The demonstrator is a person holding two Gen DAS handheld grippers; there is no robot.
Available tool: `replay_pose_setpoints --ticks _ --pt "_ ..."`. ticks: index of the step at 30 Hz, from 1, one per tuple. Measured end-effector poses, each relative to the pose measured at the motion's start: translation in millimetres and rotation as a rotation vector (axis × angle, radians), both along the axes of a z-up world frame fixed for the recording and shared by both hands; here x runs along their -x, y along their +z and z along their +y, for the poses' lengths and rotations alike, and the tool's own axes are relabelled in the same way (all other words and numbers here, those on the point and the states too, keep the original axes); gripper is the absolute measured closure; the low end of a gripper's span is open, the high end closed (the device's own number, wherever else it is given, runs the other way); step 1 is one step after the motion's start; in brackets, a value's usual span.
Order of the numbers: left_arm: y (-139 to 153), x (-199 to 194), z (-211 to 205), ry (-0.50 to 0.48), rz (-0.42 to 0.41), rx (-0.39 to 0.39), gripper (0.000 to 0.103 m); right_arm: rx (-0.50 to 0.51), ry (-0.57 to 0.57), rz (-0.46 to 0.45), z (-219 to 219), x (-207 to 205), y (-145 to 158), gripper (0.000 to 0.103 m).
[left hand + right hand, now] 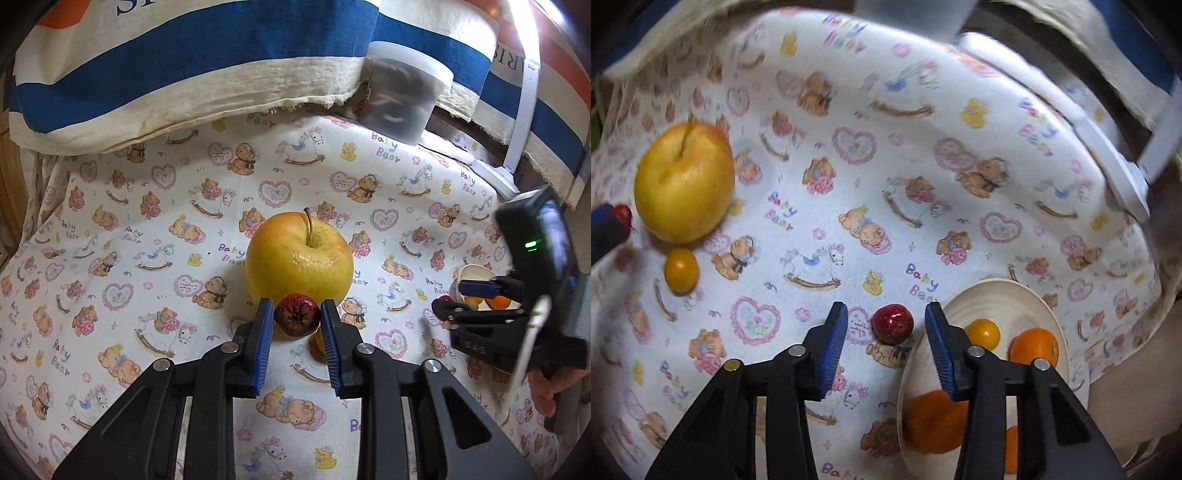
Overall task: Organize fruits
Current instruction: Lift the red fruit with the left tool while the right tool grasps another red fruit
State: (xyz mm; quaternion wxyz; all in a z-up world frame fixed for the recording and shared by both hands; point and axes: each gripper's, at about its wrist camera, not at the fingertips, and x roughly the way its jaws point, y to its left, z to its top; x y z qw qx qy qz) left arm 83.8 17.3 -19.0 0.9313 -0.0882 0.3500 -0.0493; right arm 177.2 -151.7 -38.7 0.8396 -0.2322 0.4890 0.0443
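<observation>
Two small red fruits: one carried, one waiting beside the plate

The left tool is clenched on a small red fruit in front of the yellow apple, probably to bring it to the plate; the right tool is released, a second red fruit lying untouched between its blue pads, just left of the plate; oranges already lie in the plate.

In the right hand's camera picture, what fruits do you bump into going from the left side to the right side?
Big yellow apple → small yellow fruit on the cloth → small red fruit between the right gripper's fingers → small yellow fruit in the bowl → orange.
</observation>
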Motion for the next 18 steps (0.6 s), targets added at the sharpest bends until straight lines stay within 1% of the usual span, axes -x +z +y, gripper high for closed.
replay_pose_setpoints --ticks 1,3,5,7,9,12,13,14,16,18 --pt "0.0 0.0 -0.2 -0.003 0.002 0.003 0.078 0.027 -0.004 0.009 0.2 -3.7 -4.2 0.065" --pt "0.4 0.8 -1.3 -0.008 0.001 0.004 0.078 0.057 0.008 0.003 2.6 -7.4 -7.6 0.065" --pt "1.3 1.2 -2.6 -0.012 -0.003 -0.001 0.078 0.060 0.011 0.012 3.7 -7.8 -8.1 0.066" --pt "2.0 1.7 -3.5 -0.015 -0.007 -0.006 0.078 0.055 0.030 0.045 6.5 -7.9 -11.1 0.068" --pt "2.4 1.5 -3.8 -0.017 -0.007 -0.009 0.078 0.092 0.036 0.060 10.4 -8.5 -17.2 0.068" --pt "2.3 1.3 -3.1 -0.018 -0.004 -0.006 0.078 0.143 0.035 0.044 16.6 -9.8 -22.4 0.070" --pt "2.4 1.3 -3.1 -0.017 -0.004 -0.007 0.078 0.148 0.024 0.037 17.9 -9.6 -23.4 0.074" --pt "2.4 1.3 -2.9 -0.016 0.000 -0.005 0.078 0.152 0.011 0.027 18.0 -10.4 -23.7 0.076" --pt "1.9 0.7 -2.2 -0.024 0.010 0.012 0.078 0.122 -0.002 0.017 16.6 -12.4 -21.9 0.077" --pt "2.6 1.5 -3.4 -0.025 0.008 0.007 0.078 0.085 -0.004 0.016 16.5 -12.2 -16.9 0.077"
